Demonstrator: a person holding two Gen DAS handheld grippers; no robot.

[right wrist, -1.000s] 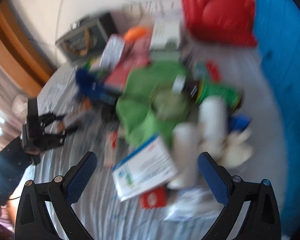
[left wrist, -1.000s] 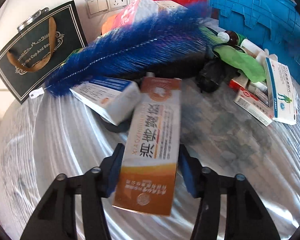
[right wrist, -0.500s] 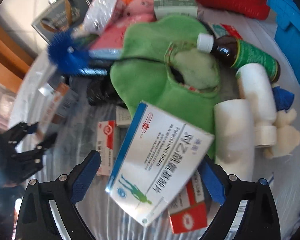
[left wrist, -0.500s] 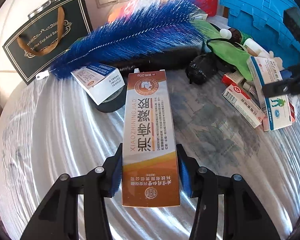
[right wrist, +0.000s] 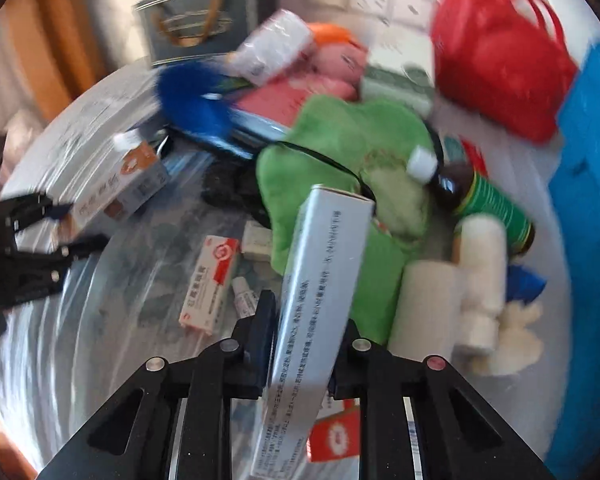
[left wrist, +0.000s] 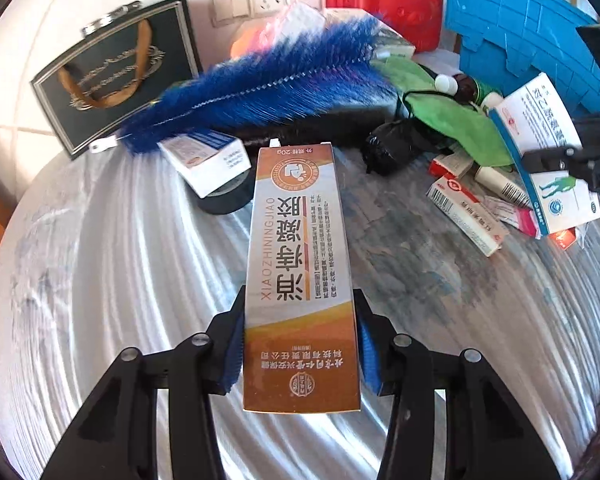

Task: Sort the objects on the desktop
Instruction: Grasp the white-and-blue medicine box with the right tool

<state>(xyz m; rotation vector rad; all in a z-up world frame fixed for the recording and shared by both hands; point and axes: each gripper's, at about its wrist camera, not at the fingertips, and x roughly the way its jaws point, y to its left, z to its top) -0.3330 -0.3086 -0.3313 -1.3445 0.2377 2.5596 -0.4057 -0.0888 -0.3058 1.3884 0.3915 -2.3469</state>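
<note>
My left gripper (left wrist: pixel 300 344) is shut on a long orange and white medicine box (left wrist: pixel 300 264), held flat above the table. The same box (right wrist: pixel 120 188) and the left gripper (right wrist: pixel 40 236) show at the left of the right wrist view. My right gripper (right wrist: pixel 306 344) is shut on a white and blue tablet box (right wrist: pixel 320 280), held on edge and lifted above the pile. That box (left wrist: pixel 540 148) shows at the right of the left wrist view, clamped by the right gripper (left wrist: pixel 572 160).
A cluttered pile lies on the round table (left wrist: pixel 100 280): blue brush (left wrist: pixel 260 88), green cloth (right wrist: pixel 340 148), brown bottle (right wrist: pixel 484 196), white bottles (right wrist: pixel 480 280), small red and white boxes (right wrist: pixel 212 280), black tape roll (left wrist: pixel 228 200). A dark gift bag (left wrist: pixel 116 72), red bag (right wrist: pixel 500 56) and blue mat (left wrist: pixel 532 32) stand behind.
My right gripper has closed on the white and blue tablet box and lifted it, turning it on edge. My left gripper still holds the orange box, now straightened and steady.
</note>
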